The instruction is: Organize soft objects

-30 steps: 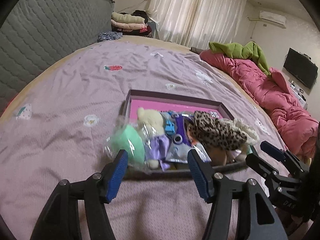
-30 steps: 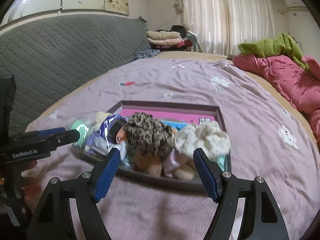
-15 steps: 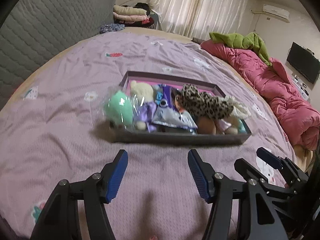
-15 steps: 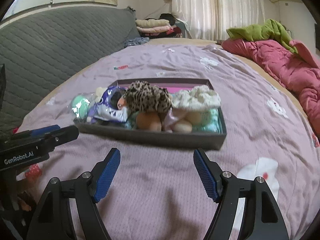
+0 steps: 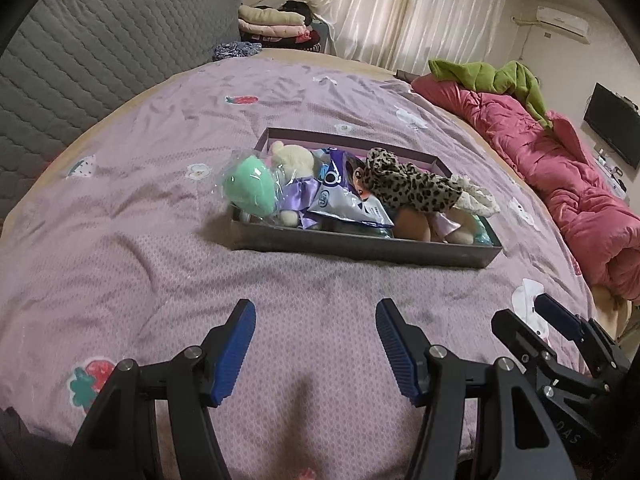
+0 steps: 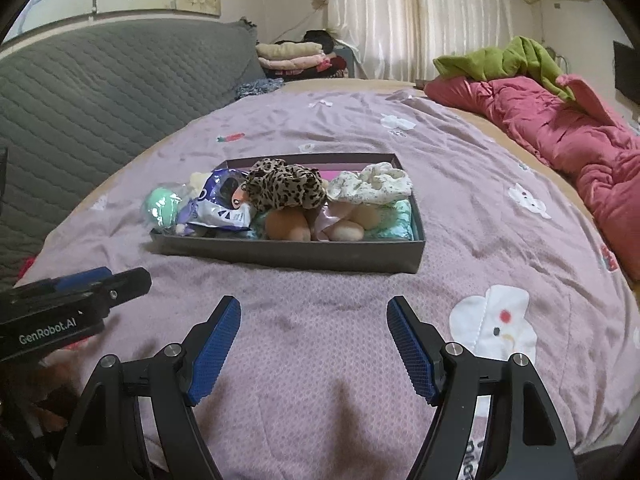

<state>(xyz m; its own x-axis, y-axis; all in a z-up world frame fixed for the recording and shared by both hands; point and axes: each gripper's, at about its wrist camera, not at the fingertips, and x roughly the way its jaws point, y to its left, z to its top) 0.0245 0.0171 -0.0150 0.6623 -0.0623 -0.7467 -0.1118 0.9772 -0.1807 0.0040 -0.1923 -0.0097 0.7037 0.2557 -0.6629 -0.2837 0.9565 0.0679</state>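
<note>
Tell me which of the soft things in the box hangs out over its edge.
The mint-green plush in clear wrap: it bulges over the left end wall of the box. The leopard-print piece and the cream floral one stay inside the walls.

My bed has a purple cover with little strawberry and white animal patches on it. Pretty much dead centre sits a shallow grey box, stuffed with soft toys and a foil packet. Over at about 2 o'clock a crumpled pink duvet runs along the bed edge, with a green blanket piled on its far end. Grey quilted headboard runs along the 10 o'clock side.
</note>
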